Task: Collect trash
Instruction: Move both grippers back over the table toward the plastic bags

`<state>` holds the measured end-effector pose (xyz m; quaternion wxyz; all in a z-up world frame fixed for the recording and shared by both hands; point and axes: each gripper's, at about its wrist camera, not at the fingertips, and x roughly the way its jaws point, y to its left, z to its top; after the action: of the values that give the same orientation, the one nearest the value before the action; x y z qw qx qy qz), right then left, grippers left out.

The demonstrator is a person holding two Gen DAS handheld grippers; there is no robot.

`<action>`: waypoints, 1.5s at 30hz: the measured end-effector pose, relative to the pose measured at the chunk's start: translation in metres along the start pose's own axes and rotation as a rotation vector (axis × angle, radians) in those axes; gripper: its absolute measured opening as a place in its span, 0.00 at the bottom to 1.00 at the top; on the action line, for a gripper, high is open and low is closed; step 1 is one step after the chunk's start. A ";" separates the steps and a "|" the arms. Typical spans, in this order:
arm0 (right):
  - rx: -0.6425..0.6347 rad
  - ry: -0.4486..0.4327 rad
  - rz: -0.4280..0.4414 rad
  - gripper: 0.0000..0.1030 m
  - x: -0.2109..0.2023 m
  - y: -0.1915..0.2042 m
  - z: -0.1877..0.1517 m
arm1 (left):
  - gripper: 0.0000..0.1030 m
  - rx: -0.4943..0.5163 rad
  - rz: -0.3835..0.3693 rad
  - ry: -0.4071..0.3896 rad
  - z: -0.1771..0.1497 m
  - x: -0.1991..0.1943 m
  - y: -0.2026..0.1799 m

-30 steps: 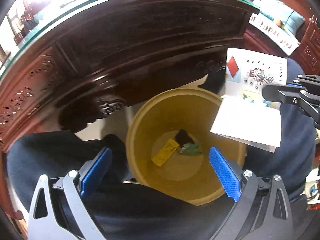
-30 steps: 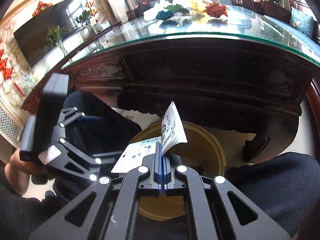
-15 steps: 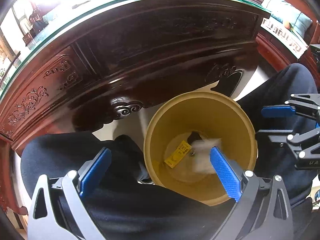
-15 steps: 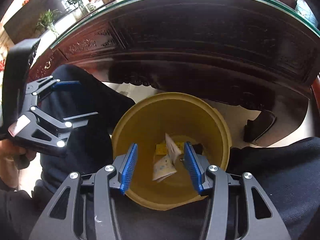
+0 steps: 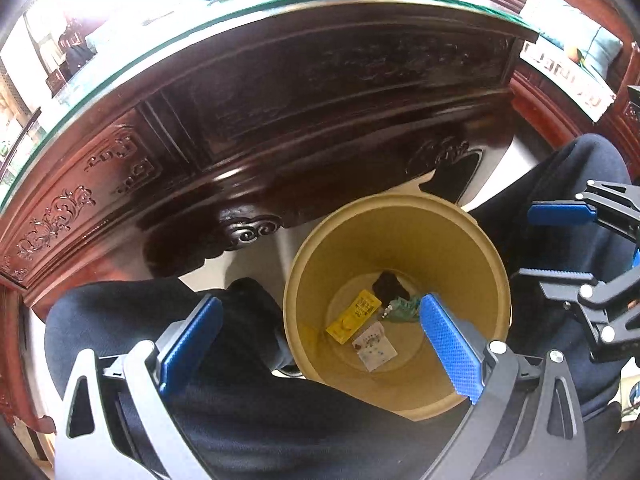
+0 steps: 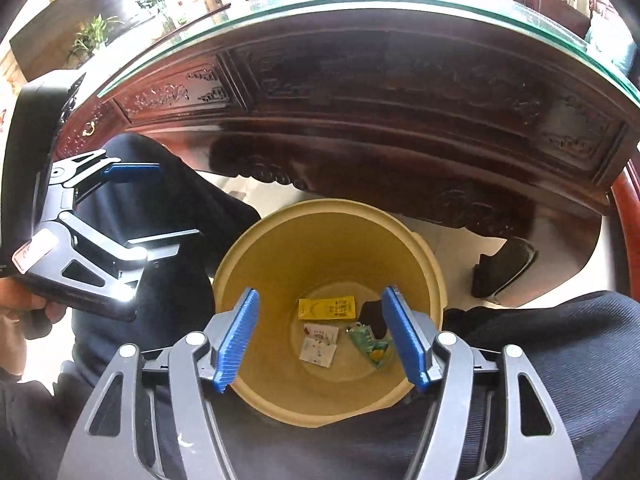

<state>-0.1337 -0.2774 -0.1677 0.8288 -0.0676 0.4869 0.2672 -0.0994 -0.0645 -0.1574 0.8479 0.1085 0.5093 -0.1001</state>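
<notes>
Right wrist view: four trash pieces (image 6: 319,345) inside one yellow bin (image 6: 280,256).

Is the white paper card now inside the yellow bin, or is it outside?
Inside. The white paper card lies flat on the bottom of the yellow bin, beside a yellow packet. The right claw is open above it.

A dark carved wooden table (image 5: 320,92) with a green-edged glass top (image 6: 360,4) arcs across the upper half of both views. Its scrolled foot (image 5: 248,232) sits at about nine o'clock from centre in the left view. Dark navy trouser legs (image 6: 560,360) fill the lower edge. Potted green plants (image 6: 96,36) stand at ten o'clock in the right view, and a light blue cushion (image 5: 576,36) lies at two o'clock in the left view.
</notes>
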 end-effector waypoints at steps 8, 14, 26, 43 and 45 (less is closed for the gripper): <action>-0.024 -0.157 -0.014 0.78 -0.038 0.004 0.024 | 0.96 -0.044 0.023 -0.132 0.027 -0.033 0.011; -0.100 -0.371 -0.115 0.92 -0.080 0.013 0.062 | 0.96 -0.125 0.089 -0.318 0.067 -0.075 0.035; -0.029 -0.800 -0.345 0.92 -0.117 0.000 0.148 | 0.96 -0.302 0.149 -0.592 0.169 -0.095 0.076; 0.103 -0.732 -0.140 0.92 -0.061 -0.060 0.204 | 0.96 -0.311 0.040 -0.375 0.244 0.017 0.128; 0.107 -0.720 -0.126 0.92 -0.057 -0.061 0.209 | 0.96 -0.315 0.028 -0.343 0.248 0.025 0.135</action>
<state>0.0366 -0.2731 -0.0208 0.9642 0.0445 0.1724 0.1965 0.1587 -0.0081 -0.0554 0.9298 -0.0370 0.3654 -0.0246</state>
